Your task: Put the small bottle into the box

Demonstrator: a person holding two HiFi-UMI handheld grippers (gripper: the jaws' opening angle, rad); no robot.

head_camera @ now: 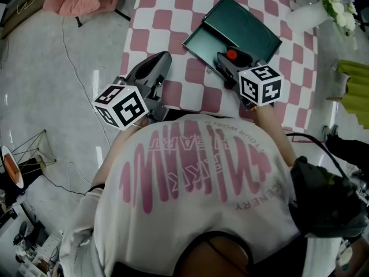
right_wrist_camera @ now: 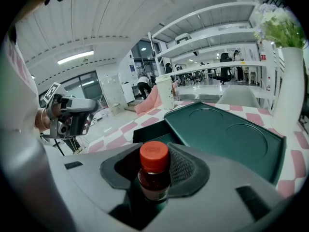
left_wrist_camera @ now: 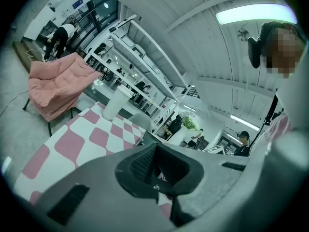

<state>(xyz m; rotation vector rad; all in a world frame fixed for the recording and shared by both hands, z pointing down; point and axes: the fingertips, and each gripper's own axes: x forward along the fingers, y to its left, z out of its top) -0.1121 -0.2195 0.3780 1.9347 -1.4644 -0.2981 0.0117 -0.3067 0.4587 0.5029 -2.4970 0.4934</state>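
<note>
The right gripper [right_wrist_camera: 154, 178] has its fingers [right_wrist_camera: 187, 170] closed on the small bottle [right_wrist_camera: 154, 170], gripping its body from both sides. The bottle stands upright with its red cap up, filled with dark reddish liquid. It sits at the near edge of the box [head_camera: 233, 30], not inside it. The box is dark green and lies open on the pink-and-white checked tabletop [head_camera: 155, 16]; its flat half shows 2 round hollows.

The left gripper [left_wrist_camera: 157, 170] hangs off the tabletop's edge, well to the left of the box. Its fingers [left_wrist_camera: 142, 166] are a little apart, with nothing between them.

A white cup [right_wrist_camera: 166, 92] stands beyond the box. A white vase [right_wrist_camera: 290, 91] with flowers stands to the right of the box. A pink cloth [left_wrist_camera: 55, 86] is draped over a seat past the tabletop, far from the box.
</note>
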